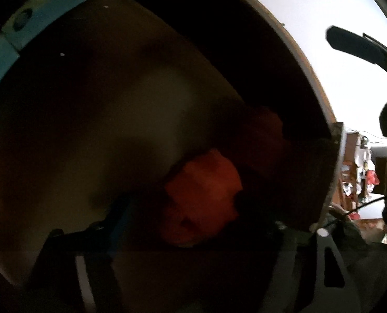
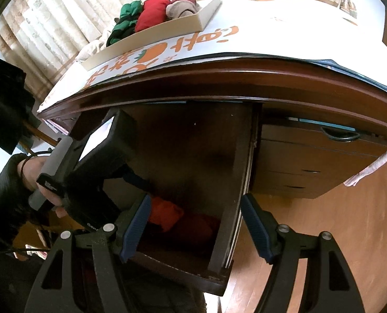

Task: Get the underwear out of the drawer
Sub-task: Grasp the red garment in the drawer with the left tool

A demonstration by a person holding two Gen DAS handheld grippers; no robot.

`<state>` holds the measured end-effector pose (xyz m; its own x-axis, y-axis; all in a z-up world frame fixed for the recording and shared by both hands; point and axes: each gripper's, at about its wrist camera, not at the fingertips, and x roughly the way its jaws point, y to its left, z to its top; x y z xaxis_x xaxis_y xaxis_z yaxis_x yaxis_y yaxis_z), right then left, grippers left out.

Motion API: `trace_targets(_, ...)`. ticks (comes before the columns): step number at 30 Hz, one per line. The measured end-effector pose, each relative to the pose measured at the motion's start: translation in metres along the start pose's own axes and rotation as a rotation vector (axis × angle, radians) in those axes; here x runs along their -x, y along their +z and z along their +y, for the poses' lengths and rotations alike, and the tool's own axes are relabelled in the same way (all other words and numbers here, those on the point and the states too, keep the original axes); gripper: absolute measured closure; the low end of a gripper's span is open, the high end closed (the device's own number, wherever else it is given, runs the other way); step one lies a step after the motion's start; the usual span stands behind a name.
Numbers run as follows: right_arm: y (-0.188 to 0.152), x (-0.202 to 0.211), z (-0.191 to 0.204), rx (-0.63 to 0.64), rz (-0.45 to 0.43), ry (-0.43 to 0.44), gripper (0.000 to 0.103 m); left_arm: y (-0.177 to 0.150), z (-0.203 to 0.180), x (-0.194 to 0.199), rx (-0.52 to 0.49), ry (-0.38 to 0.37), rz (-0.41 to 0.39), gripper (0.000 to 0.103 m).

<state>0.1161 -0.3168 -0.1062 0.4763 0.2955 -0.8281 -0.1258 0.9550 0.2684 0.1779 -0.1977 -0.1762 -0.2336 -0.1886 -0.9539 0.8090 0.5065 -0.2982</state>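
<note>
The wooden drawer [image 2: 232,195] is pulled out under the dresser top. An orange folded underwear [image 1: 201,195] [image 2: 164,212] lies in its near corner, and a darker red piece [image 2: 196,227] sits beside it. My left gripper [image 1: 183,214] points down into the dark drawer and straddles the orange piece. A gap shows between the left finger [image 1: 117,219] and the cloth, so the jaws read as open. In the right wrist view one blue left finger [image 2: 138,180] reaches toward the cloth. My right gripper [image 2: 196,229] hovers open above the drawer's front right corner, holding nothing.
On the dresser top a shallow white tray [image 2: 201,23] holds green, red and beige garments. To the right is a shut drawer with a metal handle [image 2: 339,134], then wooden floor [image 2: 323,221]. A person's hand [image 2: 34,172] holds the left gripper at the drawer's left.
</note>
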Motion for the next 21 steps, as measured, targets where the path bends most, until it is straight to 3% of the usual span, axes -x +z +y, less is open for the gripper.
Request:
trace_targets(2,0.0,-0.001,0.001,0.009,0.004,0.0,0.03,0.001,-0.002,0.0,-0.002,-0.017,-0.003,0.036)
trace_targets(6,0.001,-0.001,-0.001,0.016,0.008,-0.007,0.03,-0.001,0.0,-0.002,0.017,-0.093,0.003,0.052)
trace_targets(10,0.002,-0.002,-0.001,0.022,0.01,-0.008,0.03,-0.008,0.006,-0.003,0.047,-0.126,-0.04,0.061)
trace_targets(11,0.002,-0.002,-0.001,0.026,0.013,-0.012,0.03,-0.009,0.009,-0.006,0.059,-0.121,-0.055,0.07)
trace_targets(12,0.002,-0.003,0.0,0.032,0.017,-0.017,0.03,-0.011,0.012,-0.004,0.07,-0.077,-0.071,0.07)
trace_targets(15,0.003,-0.005,0.003,0.044,0.026,-0.015,0.03,-0.019,0.023,-0.003,0.101,-0.078,-0.095,0.07)
trace_targets(21,0.009,-0.013,0.011,0.11,0.072,-0.038,0.03,-0.033,0.048,0.014,0.144,0.024,-0.135,0.07)
